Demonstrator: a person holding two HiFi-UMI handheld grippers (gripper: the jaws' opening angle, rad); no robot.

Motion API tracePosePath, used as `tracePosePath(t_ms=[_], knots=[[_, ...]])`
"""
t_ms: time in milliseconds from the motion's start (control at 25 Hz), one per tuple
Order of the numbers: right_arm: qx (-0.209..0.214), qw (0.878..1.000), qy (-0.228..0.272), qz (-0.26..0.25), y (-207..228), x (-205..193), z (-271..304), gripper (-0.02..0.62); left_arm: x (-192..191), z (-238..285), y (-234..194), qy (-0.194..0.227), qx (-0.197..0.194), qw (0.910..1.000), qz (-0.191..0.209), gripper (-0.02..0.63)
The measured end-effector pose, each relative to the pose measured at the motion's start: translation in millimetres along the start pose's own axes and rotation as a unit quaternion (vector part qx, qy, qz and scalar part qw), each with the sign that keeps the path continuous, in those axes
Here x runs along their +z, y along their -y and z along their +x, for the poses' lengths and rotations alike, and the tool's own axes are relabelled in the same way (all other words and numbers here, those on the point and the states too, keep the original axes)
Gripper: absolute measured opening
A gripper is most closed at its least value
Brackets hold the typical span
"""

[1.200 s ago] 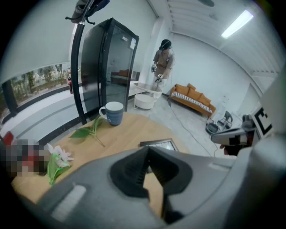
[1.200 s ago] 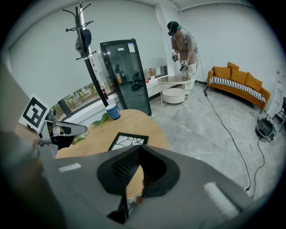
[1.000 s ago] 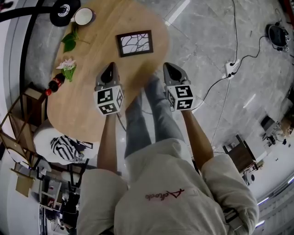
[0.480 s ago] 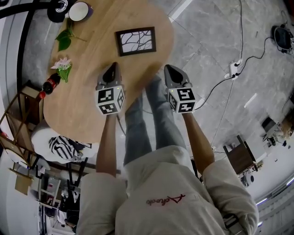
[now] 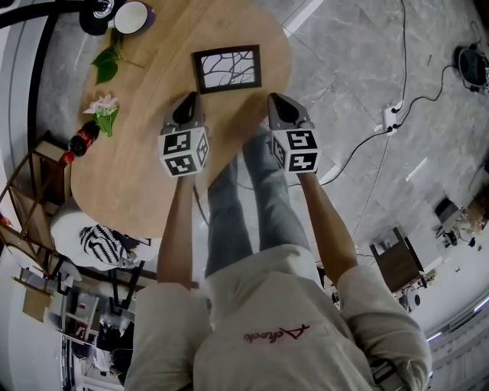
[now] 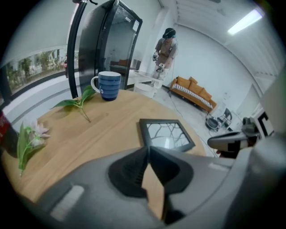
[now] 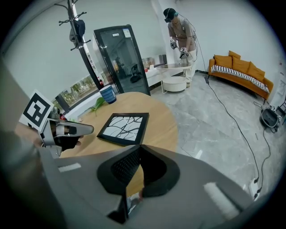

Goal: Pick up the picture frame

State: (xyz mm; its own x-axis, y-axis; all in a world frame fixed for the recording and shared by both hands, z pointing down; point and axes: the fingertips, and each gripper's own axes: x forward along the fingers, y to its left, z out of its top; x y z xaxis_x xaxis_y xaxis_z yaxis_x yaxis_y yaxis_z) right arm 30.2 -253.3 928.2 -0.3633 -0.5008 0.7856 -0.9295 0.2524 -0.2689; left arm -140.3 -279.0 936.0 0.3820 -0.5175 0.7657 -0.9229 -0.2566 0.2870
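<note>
The black picture frame [image 5: 227,69] with a branch-pattern print lies flat near the far end of the wooden table [image 5: 145,168]. It also shows ahead in the left gripper view [image 6: 166,135] and the right gripper view [image 7: 124,129]. My left gripper [image 5: 189,99] hovers just short of the frame's near left corner. Its jaws [image 6: 148,148] are opening by a thin slit, with nothing between them. My right gripper [image 5: 273,100] hangs off the frame's near right corner, over the table's edge, and it is shut and empty [image 7: 140,146].
A blue mug [image 5: 136,15], a green leaf [image 5: 107,67], a pink flower [image 5: 105,107] and a cola bottle [image 5: 82,140] line the table's left side. A cable and power strip [image 5: 390,114] lie on the marble floor right. Another person [image 7: 179,31] stands far off.
Both grippers have sunk toward the table and closed in on the frame's near edge. The left jaws have begun to part.
</note>
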Motion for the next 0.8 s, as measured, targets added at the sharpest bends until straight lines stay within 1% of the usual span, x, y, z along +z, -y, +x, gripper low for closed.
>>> tracePosePath(t_ms=[280, 360, 480, 560, 800], knots=[[0.006, 1.000, 0.000, -0.019, 2.6, 15.9, 23.7, 0.015, 13.3, 16.6, -4.8, 0.000, 0.001, 1.0000, -0.001, 0.045], [0.010, 1.000, -0.001, -0.016, 2.2, 19.8, 30.2, 0.051, 14.6, 20.9, -4.7, -0.004, -0.001, 1.0000, -0.002, 0.051], [0.016, 1.000, -0.003, -0.007, 1.0, 24.3, 38.1, 0.124, 14.3, 25.5, -3.4, -0.012, -0.003, 0.9999, -0.001, 0.068], [0.018, 1.000, -0.006, -0.004, 0.3, 26.4, 44.4, 0.152, 15.7, 28.0, -3.6, -0.013, -0.002, 0.9999, -0.001, 0.085], [0.013, 1.000, -0.013, 0.001, 2.8, 34.2, 58.2, 0.149, 19.9, 37.0, -3.9, -0.019, 0.003, 0.9998, 0.001, 0.124]])
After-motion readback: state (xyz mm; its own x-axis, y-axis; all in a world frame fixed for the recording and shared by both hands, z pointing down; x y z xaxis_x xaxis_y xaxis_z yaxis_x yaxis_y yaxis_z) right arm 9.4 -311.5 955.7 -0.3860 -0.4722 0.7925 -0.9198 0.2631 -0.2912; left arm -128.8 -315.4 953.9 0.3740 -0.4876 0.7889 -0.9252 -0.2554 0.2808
